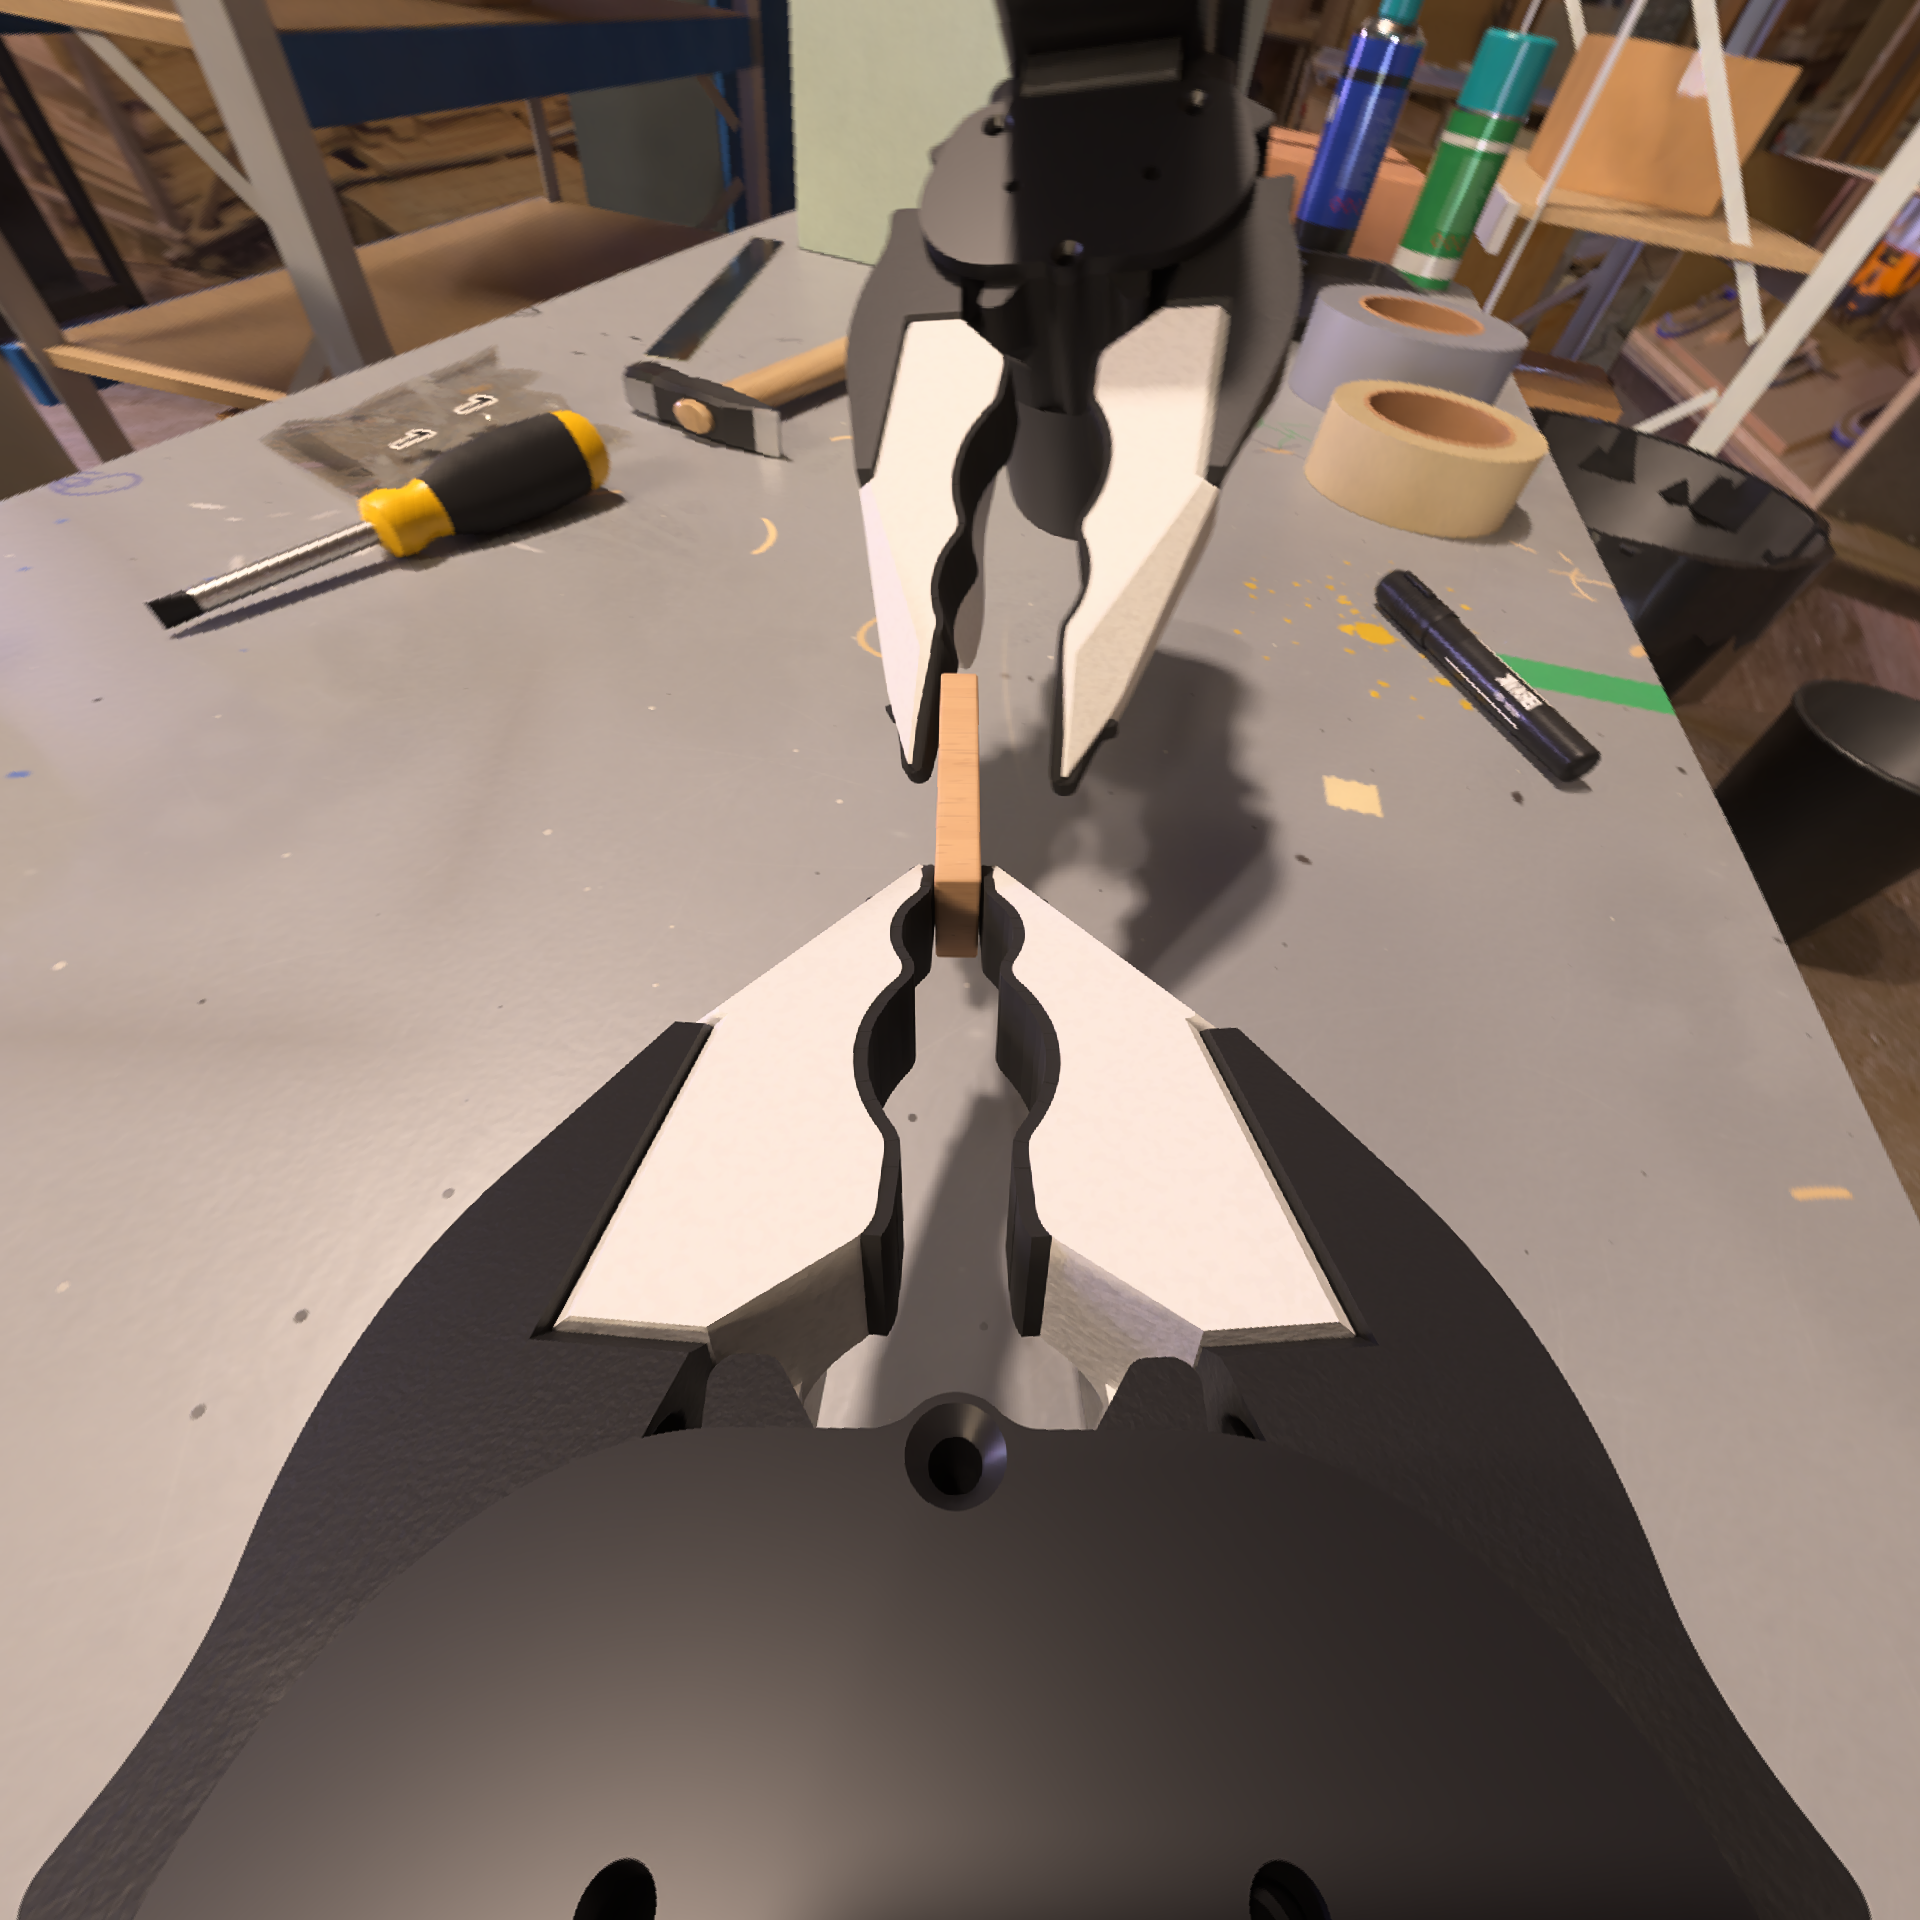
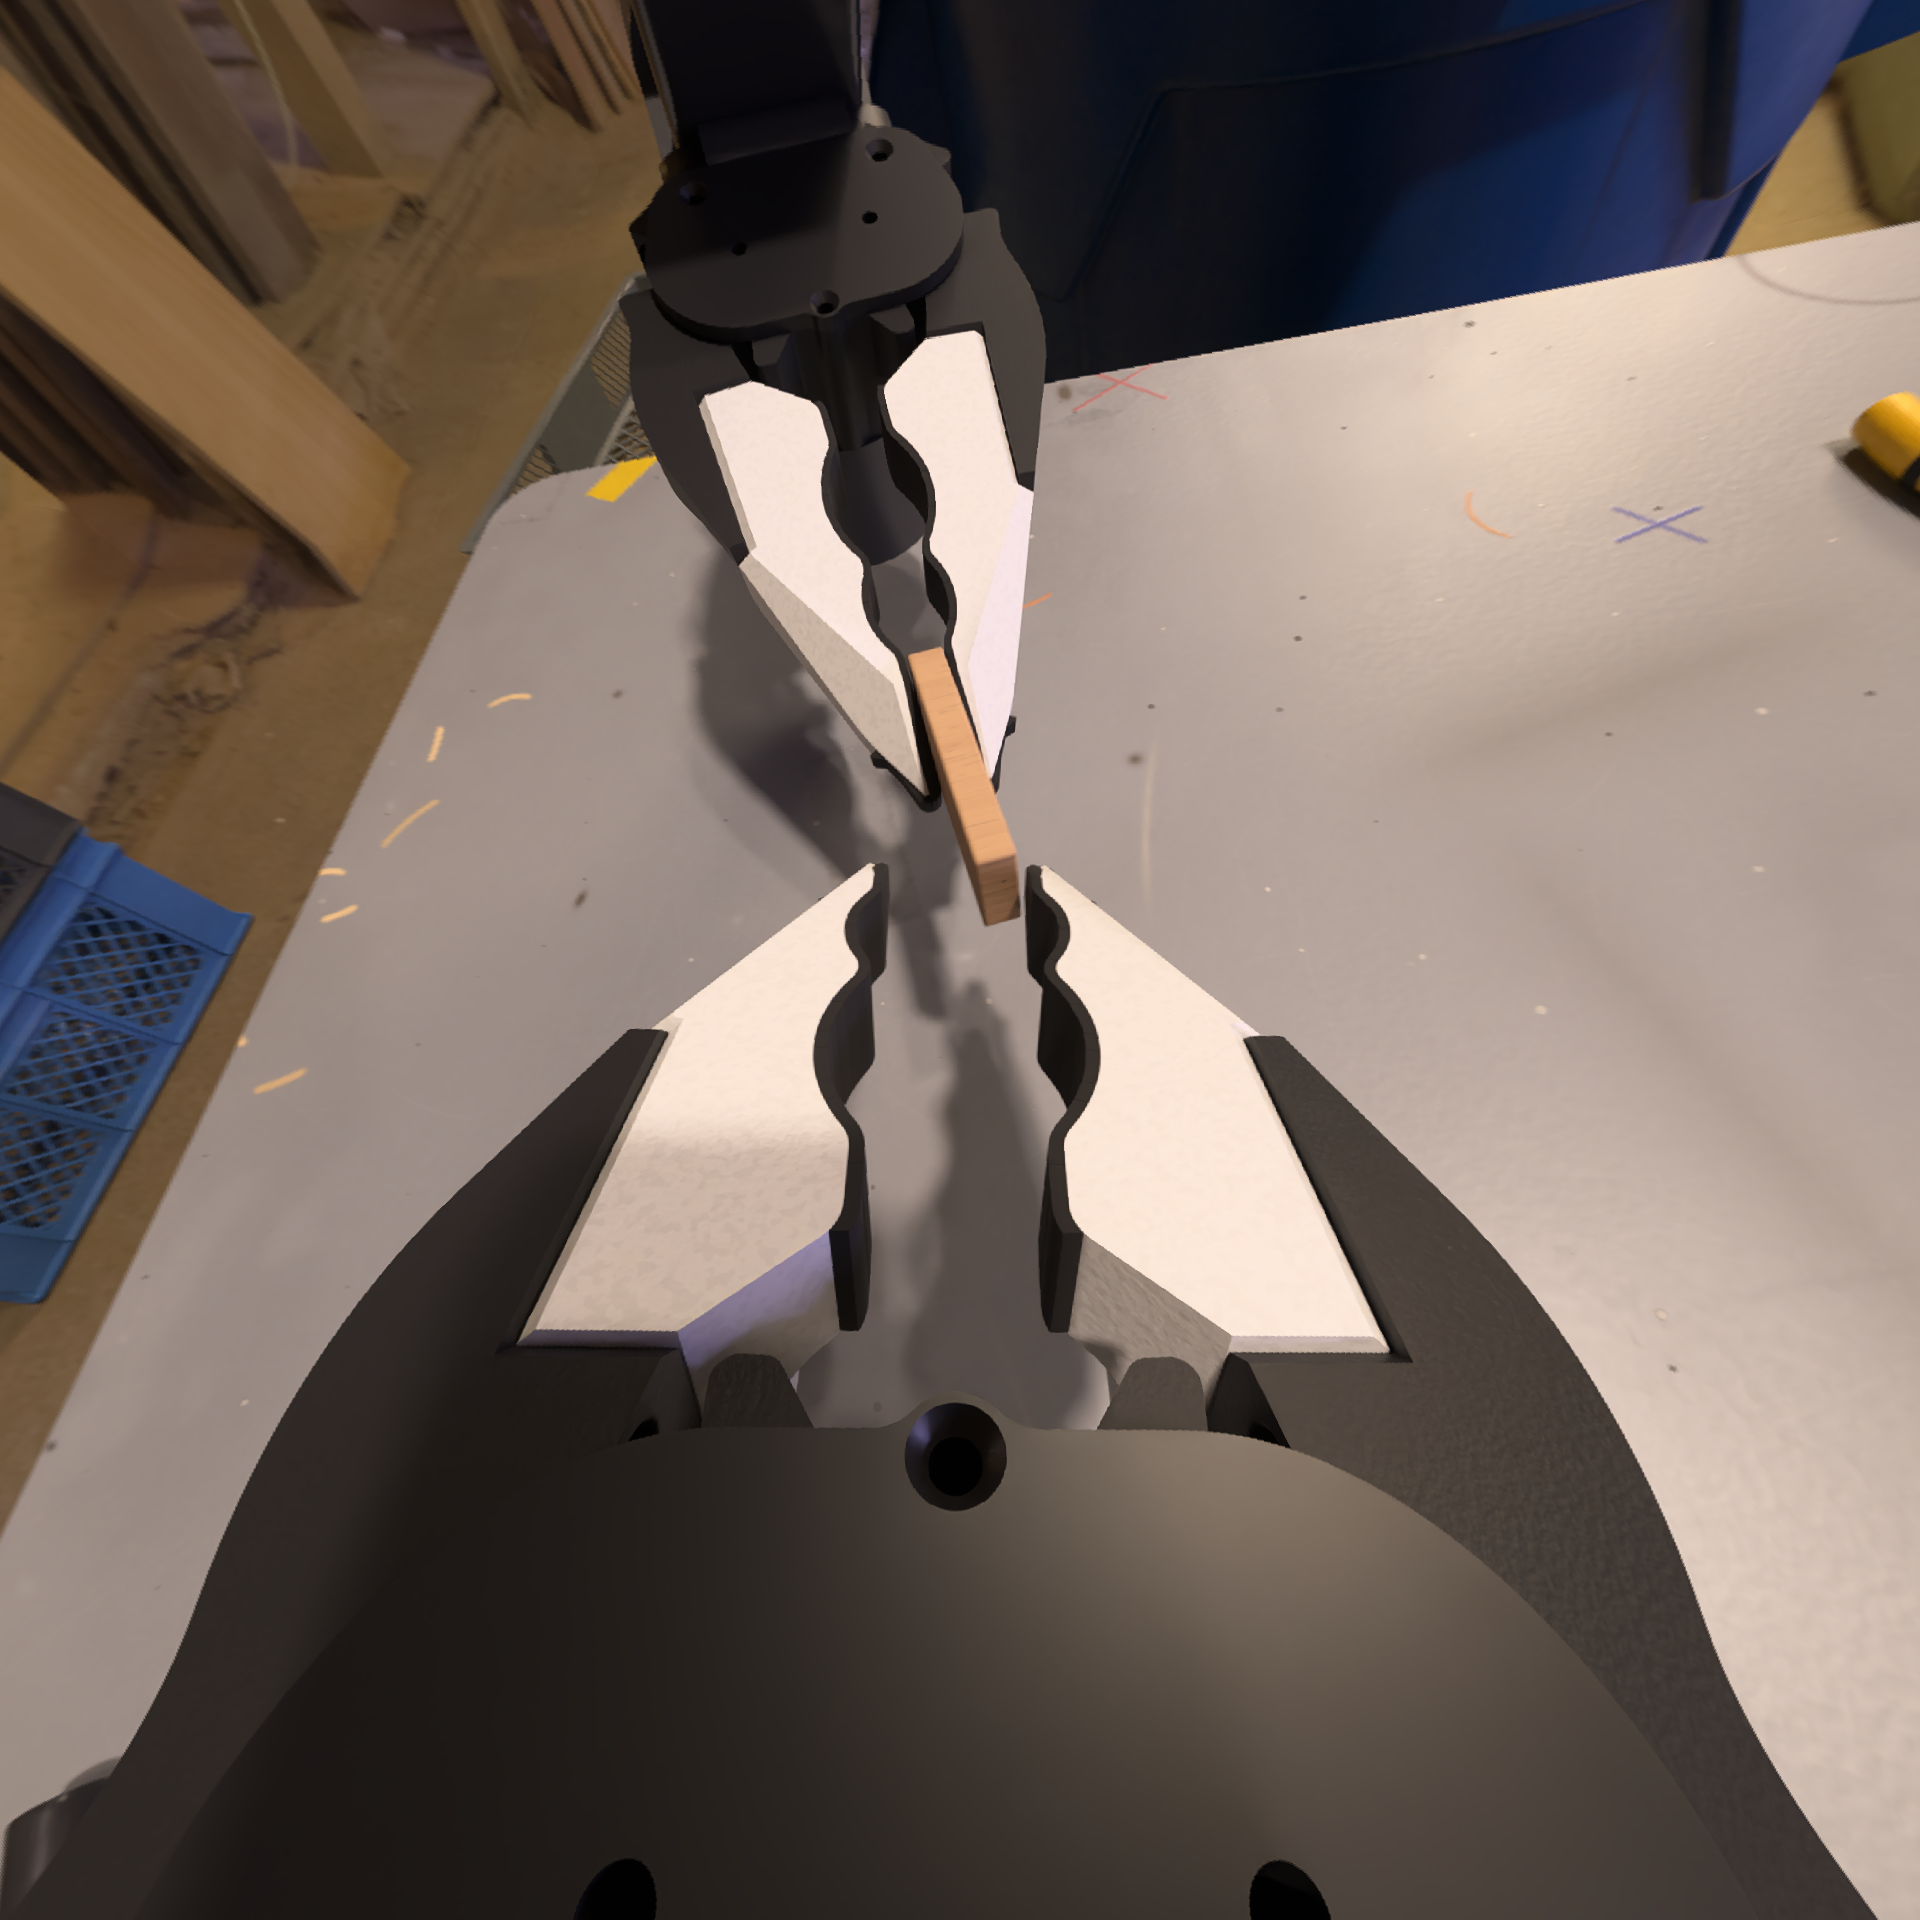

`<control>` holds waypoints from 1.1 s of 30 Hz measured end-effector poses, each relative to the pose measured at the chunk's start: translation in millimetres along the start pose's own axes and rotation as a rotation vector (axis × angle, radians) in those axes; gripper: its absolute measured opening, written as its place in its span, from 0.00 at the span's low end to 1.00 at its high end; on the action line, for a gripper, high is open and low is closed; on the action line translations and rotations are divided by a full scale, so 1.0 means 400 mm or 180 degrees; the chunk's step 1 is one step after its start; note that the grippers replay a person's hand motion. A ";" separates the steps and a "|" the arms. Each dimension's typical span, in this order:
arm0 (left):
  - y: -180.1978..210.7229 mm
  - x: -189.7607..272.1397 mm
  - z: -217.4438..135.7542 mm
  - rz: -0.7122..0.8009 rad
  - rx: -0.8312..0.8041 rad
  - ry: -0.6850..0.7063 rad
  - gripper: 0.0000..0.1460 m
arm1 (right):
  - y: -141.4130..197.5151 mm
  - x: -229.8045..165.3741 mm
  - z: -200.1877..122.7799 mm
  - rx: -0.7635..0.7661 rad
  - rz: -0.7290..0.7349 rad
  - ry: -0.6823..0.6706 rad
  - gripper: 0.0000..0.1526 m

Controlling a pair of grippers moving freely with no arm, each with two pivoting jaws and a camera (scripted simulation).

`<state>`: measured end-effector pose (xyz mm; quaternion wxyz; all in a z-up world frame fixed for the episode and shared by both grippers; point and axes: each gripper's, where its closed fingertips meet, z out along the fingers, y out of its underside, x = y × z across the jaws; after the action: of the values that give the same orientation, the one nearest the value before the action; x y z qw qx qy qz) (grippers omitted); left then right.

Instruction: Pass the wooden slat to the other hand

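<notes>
The wooden slat (image 1: pixel 956 800) is a short, thin, light-brown strip held on edge above the grey table (image 1: pixel 416 935). My left gripper (image 1: pixel 956 878) is shut on its near end. My right gripper (image 1: pixel 992 774) faces it from the far side, open, with the slat's far end between its fingers and close to one of them. In the right wrist view my right gripper (image 2: pixel 956 878) is open. The slat (image 2: pixel 971 821) points toward it, and its free end sits by my right-hand fingertip (image 2: pixel 1039 904). The left gripper (image 2: pixel 958 779) clamps the slat's other end.
On the table lie a yellow-and-black screwdriver (image 1: pixel 468 499), a hammer (image 1: pixel 717 405), a steel ruler (image 1: pixel 717 296), two tape rolls (image 1: pixel 1423 457), a black marker (image 1: pixel 1486 675) and spray cans (image 1: pixel 1475 156). Black bins (image 1: pixel 1704 540) stand off the right edge. A blue crate (image 2: pixel 94 1081) stands on the floor.
</notes>
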<state>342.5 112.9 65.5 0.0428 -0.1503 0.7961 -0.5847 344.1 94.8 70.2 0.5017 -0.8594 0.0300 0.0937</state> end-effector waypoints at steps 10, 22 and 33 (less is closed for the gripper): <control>-0.014 -0.010 -0.009 -0.0304 0.0257 0.0014 0.05 | 0.000 0.026 -0.002 0.0056 0.0001 0.0234 0.28; -0.020 -0.014 -0.018 -0.0232 0.0329 -0.0013 0.05 | -0.027 0.020 0.012 0.0173 -0.0110 0.0142 0.14; -0.037 0.023 -0.042 0.1011 0.0450 -0.0144 0.05 | -0.041 -0.019 0.003 0.0186 -0.0739 0.0286 0.24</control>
<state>332.7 121.6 85.8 0.1630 -0.0323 0.7655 -0.6216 339.0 103.5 85.1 0.5322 -0.8455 -0.0446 -0.0045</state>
